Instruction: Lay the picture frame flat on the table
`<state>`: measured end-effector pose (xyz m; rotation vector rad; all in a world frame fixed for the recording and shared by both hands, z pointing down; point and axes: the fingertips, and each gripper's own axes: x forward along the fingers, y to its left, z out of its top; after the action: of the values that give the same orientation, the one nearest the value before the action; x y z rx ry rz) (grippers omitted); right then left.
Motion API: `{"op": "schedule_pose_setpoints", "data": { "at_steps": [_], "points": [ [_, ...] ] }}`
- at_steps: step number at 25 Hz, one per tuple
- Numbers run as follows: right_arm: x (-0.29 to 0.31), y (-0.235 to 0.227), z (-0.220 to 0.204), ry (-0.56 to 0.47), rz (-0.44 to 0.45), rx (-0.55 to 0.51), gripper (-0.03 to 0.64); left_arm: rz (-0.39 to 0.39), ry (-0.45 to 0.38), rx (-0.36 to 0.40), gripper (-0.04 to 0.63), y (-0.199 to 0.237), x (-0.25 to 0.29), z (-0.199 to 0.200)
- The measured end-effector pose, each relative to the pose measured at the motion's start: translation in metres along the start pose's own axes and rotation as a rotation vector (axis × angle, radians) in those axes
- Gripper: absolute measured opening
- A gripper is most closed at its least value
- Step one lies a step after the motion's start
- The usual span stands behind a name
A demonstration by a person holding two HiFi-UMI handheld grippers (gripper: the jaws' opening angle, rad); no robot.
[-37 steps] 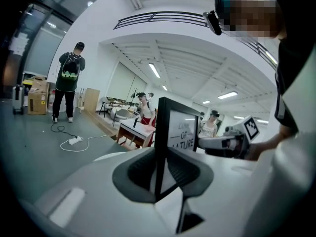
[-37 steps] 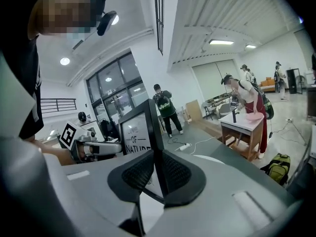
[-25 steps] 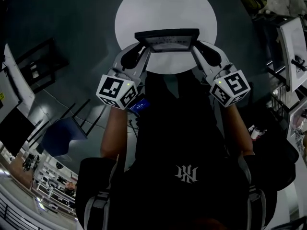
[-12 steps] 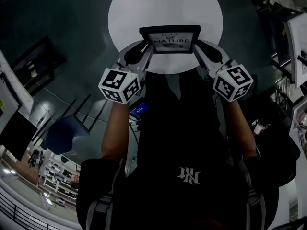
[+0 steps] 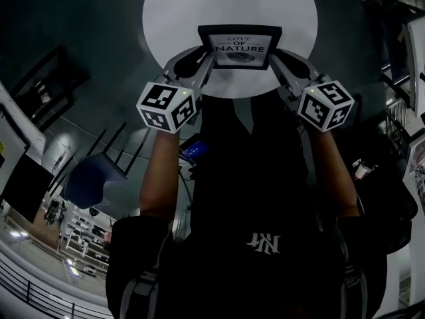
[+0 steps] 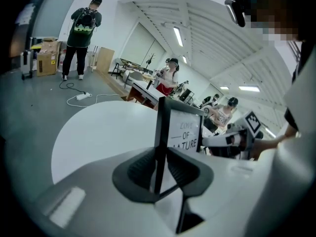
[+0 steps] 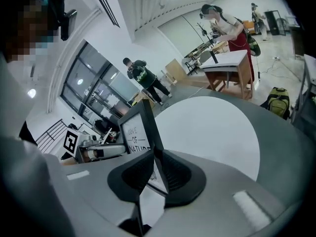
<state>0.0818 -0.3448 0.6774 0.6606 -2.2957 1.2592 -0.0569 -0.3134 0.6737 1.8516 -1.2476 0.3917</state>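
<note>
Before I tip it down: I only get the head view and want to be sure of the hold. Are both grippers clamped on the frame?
Observer: Yes. The left gripper is shut on one side edge of the picture frame.
Operator: And the right?
Observer: The right gripper is shut on the opposite edge, a pad on each face.
Operator: Anyone close?
Observer: A person stands on the floor beyond the table, back turned.

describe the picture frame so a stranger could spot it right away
Find the round white table. Over its near side, the left gripper and right gripper pinch a black picture frame by its sides. It alone carries print: OF NATURE.
</note>
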Motion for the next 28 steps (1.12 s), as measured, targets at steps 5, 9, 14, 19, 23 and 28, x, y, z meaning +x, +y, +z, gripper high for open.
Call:
{"op": "schedule_pose_setpoints", "data": {
  "at_steps": [5, 9, 14, 19, 23, 28],
  "points": [
    [0.008, -0.012, -0.002, 0.006, -0.013, 0.009, 0.051, -0.002, 0.015, -0.003, 0.074, 0.006, 0.013, -0.005],
    [0.015, -0.019, -0.004, 0.006, -0.019, 0.019, 0.051, 0.0, 0.016, -0.006, 0.074, 0.011, 0.018, -0.008],
    [0.021, -0.027, -0.011, 0.01, -0.024, 0.032, 0.046, 0.004, 0.023, 0.0, 0.072, 0.015, 0.025, -0.014],
    [0.031, -0.037, -0.024, 0.035, -0.062, -0.008, 0.04, 0.026, 0.036, 0.007, 0.074, 0.024, 0.036, -0.028],
    [0.036, -0.044, -0.036, 0.049, -0.074, -0.004, 0.04, 0.03, 0.044, 0.009, 0.075, 0.028, 0.044, -0.039],
    [0.043, -0.049, -0.046, 0.062, -0.084, 0.006, 0.041, 0.034, 0.053, 0.004, 0.077, 0.035, 0.051, -0.047]
  ]
}}
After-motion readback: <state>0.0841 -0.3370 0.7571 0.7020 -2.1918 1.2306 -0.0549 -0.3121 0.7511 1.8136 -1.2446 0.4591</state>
